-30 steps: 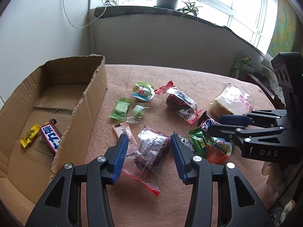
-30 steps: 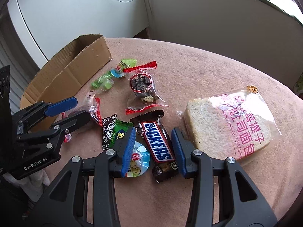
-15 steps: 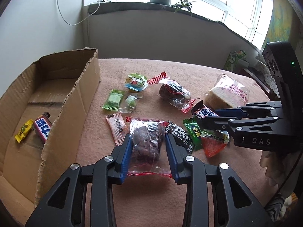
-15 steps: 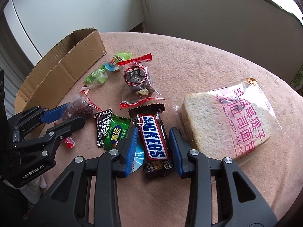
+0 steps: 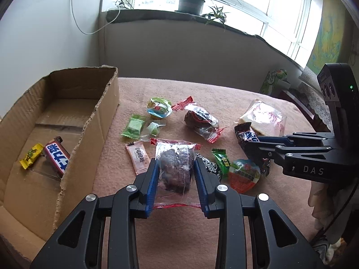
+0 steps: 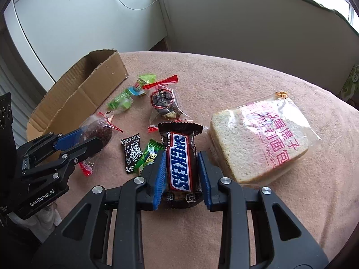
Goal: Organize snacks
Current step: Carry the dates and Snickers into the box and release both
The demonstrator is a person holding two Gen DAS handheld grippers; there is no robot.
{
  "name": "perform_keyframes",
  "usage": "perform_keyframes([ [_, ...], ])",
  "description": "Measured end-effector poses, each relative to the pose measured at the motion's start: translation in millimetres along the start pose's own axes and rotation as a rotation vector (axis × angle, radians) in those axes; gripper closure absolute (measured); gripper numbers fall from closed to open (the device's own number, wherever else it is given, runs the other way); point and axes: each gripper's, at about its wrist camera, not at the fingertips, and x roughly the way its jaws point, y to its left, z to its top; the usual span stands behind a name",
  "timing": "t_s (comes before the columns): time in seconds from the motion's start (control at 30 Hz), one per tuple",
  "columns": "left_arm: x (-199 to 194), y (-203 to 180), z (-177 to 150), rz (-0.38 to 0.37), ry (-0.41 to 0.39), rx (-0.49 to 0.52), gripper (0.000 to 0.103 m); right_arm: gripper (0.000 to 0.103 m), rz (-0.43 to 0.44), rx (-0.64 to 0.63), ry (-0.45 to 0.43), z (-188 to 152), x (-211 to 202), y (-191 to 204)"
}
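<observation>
My left gripper (image 5: 176, 168) has its blue pads pressed on a clear, red-edged packet with a dark cake (image 5: 175, 157), and its jaws are still closing. The right wrist view shows that packet (image 6: 98, 130) held just off the pink cloth. My right gripper (image 6: 181, 157) grips a Snickers bar (image 6: 180, 148) by its long sides, jaws also still closing. The bar's far end (image 5: 245, 134) sticks out past the right fingertips. The open cardboard box (image 5: 98, 134) stands to the left, with a chocolate bar (image 5: 57, 154) and a yellow candy (image 5: 31, 155) inside.
Loose on the cloth lie a bagged bread slice (image 6: 258, 139), another clear packet of dark snack (image 5: 200, 121), green candies (image 5: 133, 127), a pink sachet (image 5: 139, 157), a black sachet (image 6: 131, 154), a green packet (image 5: 222, 160) and two jelly cups (image 5: 243, 174). A wall and windowsill stand behind.
Both grippers' jaws have narrowed from wide open onto their items. The left one has taken hold of the dark cake packet, the right one the Snickers bar.
</observation>
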Motion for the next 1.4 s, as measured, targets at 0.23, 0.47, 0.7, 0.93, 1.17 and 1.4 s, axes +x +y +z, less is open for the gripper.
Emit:
perform_keyframes([
  [0.23, -31, 3, 9, -0.033, -0.091, -0.028, 0.073, 0.073, 0.007, 0.002, -0.06, 7, -26, 10],
  [0.47, -68, 22, 17, -0.007, -0.209, -0.077, 0.073, 0.073, 0.068, -0.038, -0.119, 26, -50, 43],
  [0.7, -94, 75, 12, 0.08, -0.282, -0.189, 0.073, 0.073, 0.135, -0.128, -0.137, 51, -48, 97],
  [0.93, -99, 110, 2, 0.189, -0.268, -0.227, 0.073, 0.073, 0.18, -0.2, -0.111, 67, -19, 146],
  [1.17, -94, 119, -5, 0.251, -0.241, -0.234, 0.073, 0.073, 0.204, -0.25, -0.086, 78, 11, 179],
  [1.4, -90, 116, -5, 0.27, -0.231, -0.219, 0.073, 0.073, 0.213, -0.262, -0.057, 87, 33, 185],
])
